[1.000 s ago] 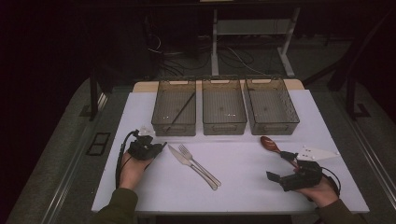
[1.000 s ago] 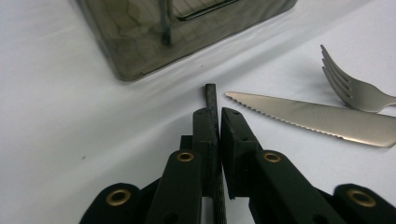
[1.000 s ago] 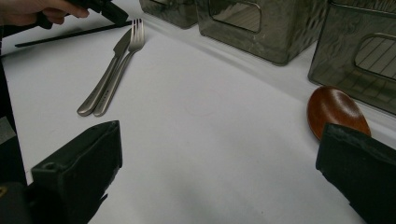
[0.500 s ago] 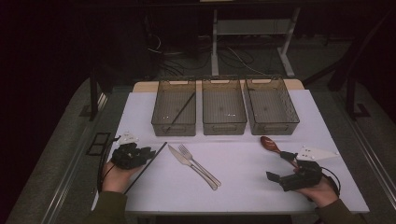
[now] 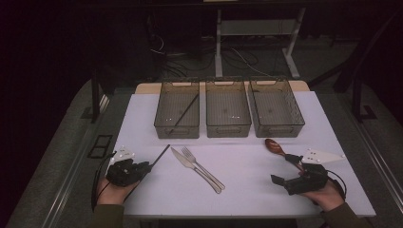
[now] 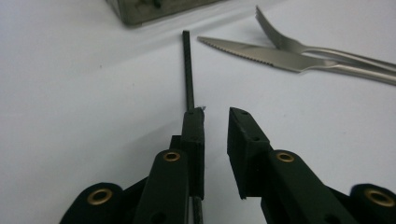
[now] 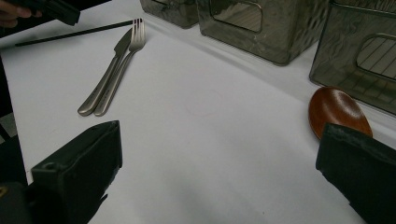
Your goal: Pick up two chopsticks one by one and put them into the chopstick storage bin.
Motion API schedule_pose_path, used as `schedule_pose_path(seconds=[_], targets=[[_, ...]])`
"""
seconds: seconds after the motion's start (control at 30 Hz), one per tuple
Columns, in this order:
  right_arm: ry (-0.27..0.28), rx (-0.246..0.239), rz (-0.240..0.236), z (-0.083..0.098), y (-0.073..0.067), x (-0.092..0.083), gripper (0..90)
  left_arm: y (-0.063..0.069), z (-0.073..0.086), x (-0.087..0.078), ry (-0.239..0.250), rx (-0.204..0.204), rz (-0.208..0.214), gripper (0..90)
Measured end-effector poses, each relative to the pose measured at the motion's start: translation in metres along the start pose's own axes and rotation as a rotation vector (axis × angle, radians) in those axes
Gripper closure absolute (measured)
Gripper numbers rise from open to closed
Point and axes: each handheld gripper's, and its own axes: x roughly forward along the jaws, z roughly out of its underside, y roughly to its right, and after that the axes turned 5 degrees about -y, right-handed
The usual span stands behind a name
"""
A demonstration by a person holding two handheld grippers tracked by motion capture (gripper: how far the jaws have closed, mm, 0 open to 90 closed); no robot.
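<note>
A black chopstick lies on the white table, tip toward the bins. My left gripper is low over its near end. The jaws have just been closing and stand a narrow gap apart. The stick runs along the inner edge of one jaw and the other pad is clear of it. My right gripper rests wide open near the front right, with nothing between its jaws. A brown wooden spoon lies just beyond one of its jaws.
A knife and a fork lie side by side in the middle. Three clear bins stand at the back: the left bin holds another black chopstick, then the middle bin and the right bin.
My left gripper has moved left and back toward the near table edge, along the chopstick. The right gripper has stayed put.
</note>
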Motion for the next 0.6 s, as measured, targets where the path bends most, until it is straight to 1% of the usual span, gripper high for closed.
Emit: schedule_pose_path(seconds=[0.1, 0.23, 0.47, 0.57, 0.6], targets=[[0.001, 0.001, 0.0, -0.0001, 0.0, -0.0004, 0.7, -0.0005, 0.0016, 0.0034, -0.022, 0.002, -0.001, 78.1], [0.001, -0.002, 0.0, 0.0, -0.0001, -0.0007, 0.7, -0.001, 0.0028, 0.0059, -0.051, 0.008, -0.011, 79.9], [0.0, 0.002, 0.0, -0.0001, -0.0005, -0.0009, 0.7, -0.0035, 0.0039, 0.0056, -0.053, 0.002, -0.023, 82.3], [-0.001, 0.002, 0.0, -0.0001, -0.0006, -0.0012, 0.7, -0.0043, 0.005, 0.008, -0.078, 0.012, -0.029, 82.5], [-0.001, 0.002, 0.001, -0.0001, -0.0006, -0.0012, 0.7, -0.0044, 0.0054, 0.0083, -0.075, 0.01, -0.029, 82.6]])
